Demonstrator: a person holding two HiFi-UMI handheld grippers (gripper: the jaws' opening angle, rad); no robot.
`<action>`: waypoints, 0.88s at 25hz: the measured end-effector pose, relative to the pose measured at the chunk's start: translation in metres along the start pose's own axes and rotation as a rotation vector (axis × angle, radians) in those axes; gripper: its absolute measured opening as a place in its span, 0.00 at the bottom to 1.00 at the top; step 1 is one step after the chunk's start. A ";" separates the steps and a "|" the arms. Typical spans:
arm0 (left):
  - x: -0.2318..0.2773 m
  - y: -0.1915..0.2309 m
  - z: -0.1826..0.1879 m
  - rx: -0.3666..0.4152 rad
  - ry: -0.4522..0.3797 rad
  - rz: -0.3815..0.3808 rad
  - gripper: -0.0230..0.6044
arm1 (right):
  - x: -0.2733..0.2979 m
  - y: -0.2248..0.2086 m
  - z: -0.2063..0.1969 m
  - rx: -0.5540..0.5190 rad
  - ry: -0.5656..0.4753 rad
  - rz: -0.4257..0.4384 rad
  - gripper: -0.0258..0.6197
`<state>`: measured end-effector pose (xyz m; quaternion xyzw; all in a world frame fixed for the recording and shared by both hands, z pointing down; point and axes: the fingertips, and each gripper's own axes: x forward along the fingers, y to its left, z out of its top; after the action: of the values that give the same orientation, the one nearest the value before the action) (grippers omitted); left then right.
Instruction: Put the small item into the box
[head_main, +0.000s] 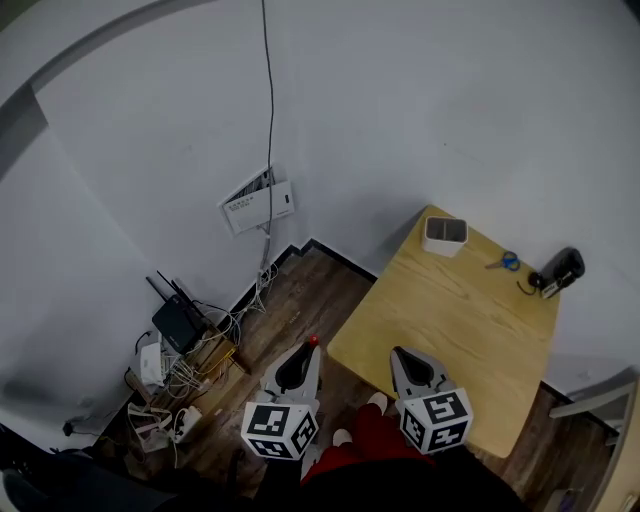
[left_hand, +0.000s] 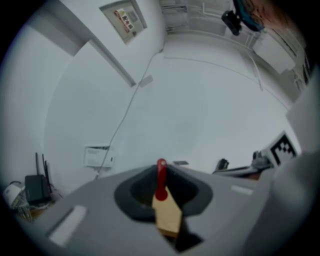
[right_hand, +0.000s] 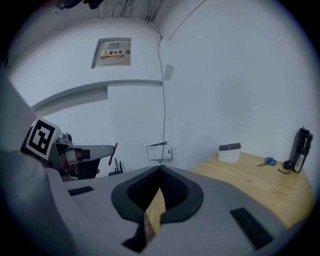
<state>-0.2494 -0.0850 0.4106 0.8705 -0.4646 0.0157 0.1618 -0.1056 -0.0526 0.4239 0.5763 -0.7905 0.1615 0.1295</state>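
A small red stick-like item (left_hand: 161, 179) is pinched between the tips of my left gripper (left_hand: 161, 166), which is held up off the table's left side (head_main: 311, 346). The red tip (head_main: 313, 341) pokes out beyond the jaws; it also shows in the right gripper view as a red item (right_hand: 113, 153). The white open box (head_main: 445, 235) stands at the far corner of the wooden table (head_main: 440, 330), also seen as the box (right_hand: 229, 152). My right gripper (head_main: 398, 353) hovers over the table's near edge, jaws shut with nothing between them (right_hand: 160, 168).
Blue scissors (head_main: 505, 262) and a black device (head_main: 560, 270) lie at the table's far right. On the floor to the left sit a black router (head_main: 178, 324) and tangled cables (head_main: 190, 375). A white wall panel (head_main: 257, 203) hangs with a cable.
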 end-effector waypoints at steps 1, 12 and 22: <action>0.008 -0.002 0.002 0.007 0.004 -0.012 0.12 | 0.001 -0.007 0.001 0.007 -0.002 -0.014 0.05; 0.103 -0.034 0.013 0.071 0.058 -0.143 0.12 | 0.003 -0.104 0.010 0.112 -0.035 -0.198 0.05; 0.194 -0.066 0.018 0.125 0.109 -0.253 0.12 | 0.008 -0.184 0.013 0.170 -0.039 -0.319 0.05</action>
<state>-0.0874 -0.2122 0.4104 0.9283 -0.3400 0.0712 0.1326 0.0670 -0.1170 0.4351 0.7063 -0.6750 0.1938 0.0889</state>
